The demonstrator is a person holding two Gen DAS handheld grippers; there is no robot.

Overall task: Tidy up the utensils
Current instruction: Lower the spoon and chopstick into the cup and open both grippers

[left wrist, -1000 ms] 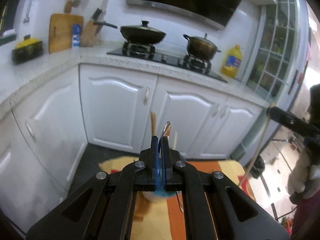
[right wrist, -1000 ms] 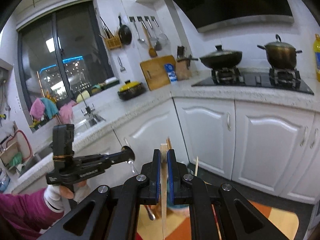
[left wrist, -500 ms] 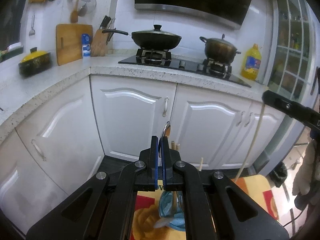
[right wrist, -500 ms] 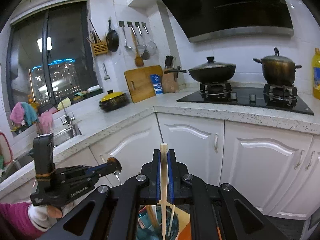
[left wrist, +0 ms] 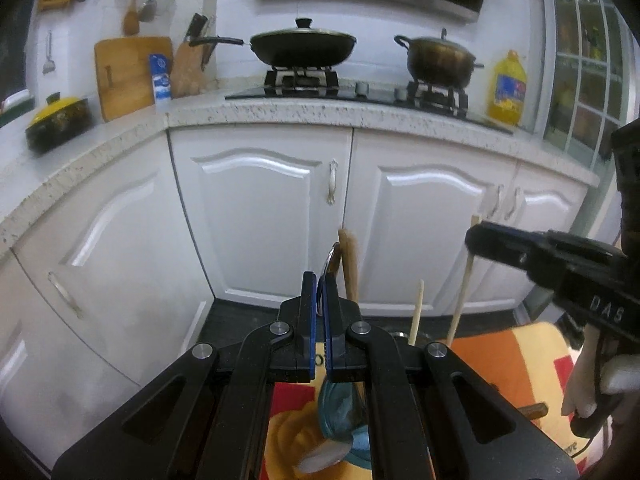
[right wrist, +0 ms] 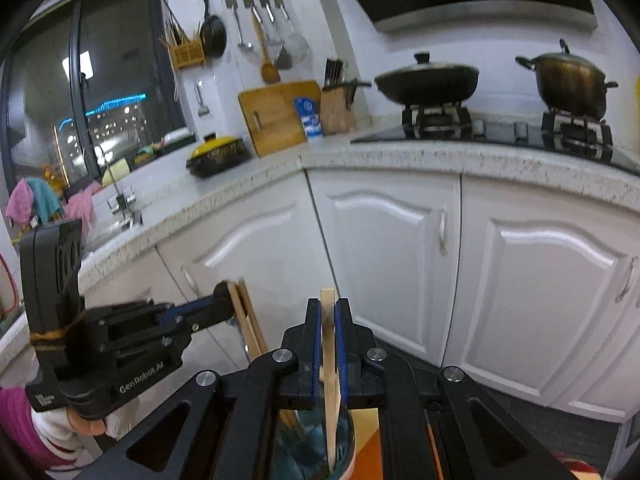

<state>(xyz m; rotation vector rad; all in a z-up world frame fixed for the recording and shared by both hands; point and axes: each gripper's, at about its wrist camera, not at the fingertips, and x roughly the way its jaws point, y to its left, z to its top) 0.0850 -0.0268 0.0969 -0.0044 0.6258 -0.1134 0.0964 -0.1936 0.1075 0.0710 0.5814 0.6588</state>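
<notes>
home kitchen | gas hob [left wrist: 360, 88] w/ wok [left wrist: 303, 45] | white cabinets [left wrist: 260, 208]

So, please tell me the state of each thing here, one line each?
Left hand-held gripper: shut on metal utensil.
Right hand-held gripper: shut on wooden chopstick.
Blue cup: upright, sticks inside.
Wok: lid on.
Cabinet doors: closed.
</notes>
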